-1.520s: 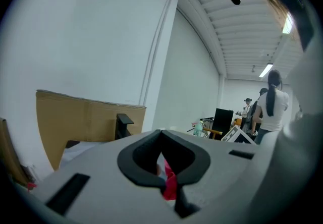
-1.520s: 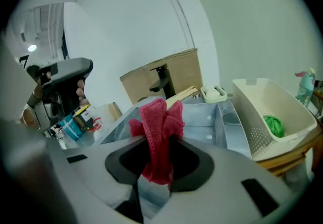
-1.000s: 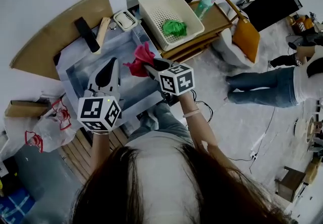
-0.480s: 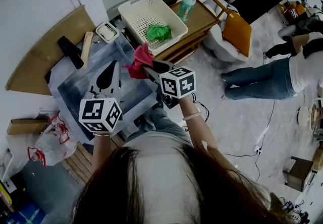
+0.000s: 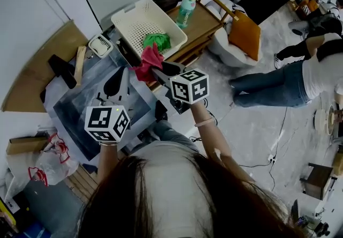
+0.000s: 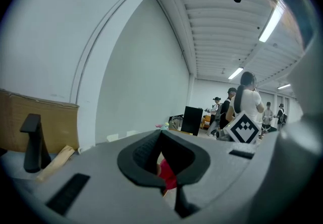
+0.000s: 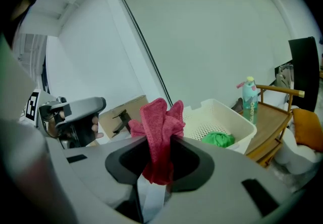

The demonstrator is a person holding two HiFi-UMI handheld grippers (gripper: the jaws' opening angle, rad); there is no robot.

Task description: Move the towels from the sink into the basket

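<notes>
Left first. The left gripper point(image 5: 121, 71) hangs over the sink point(image 5: 80, 108), jaws together and nothing between them. The red seen through its jaw hollow in its own view is cloth held farther off, not its own load. No other towel shows in the visible part of the sink basin; the gripper hides a strip of it.

Centre. The right gripper point(image 5: 157, 74) is clenched on 1 red towel point(image 5: 151, 60). The pads pinch it low down, the bunched upper end stands up past the jaw tips, and a short tail hangs below the pinch. The towel's long axis runs roughly along the jaws and upward. It is clear of the sink, in the air near the sink's far right corner.

Right. The white basket point(image 5: 140, 23) sits just beyond and slightly right of the red towel, on a wooden stand. 1 green towel point(image 5: 156, 40) already lies inside it, at the near end.

- Key relation: in the head view the red towel overlaps the basket's near rim. In the right gripper view the basket lies ahead and to the right, lower than the cloth.
- Judgement: the right hand is plainly the nearer of the 2, and a short reach forward and right would put the towel over the opening before letting go.
</notes>
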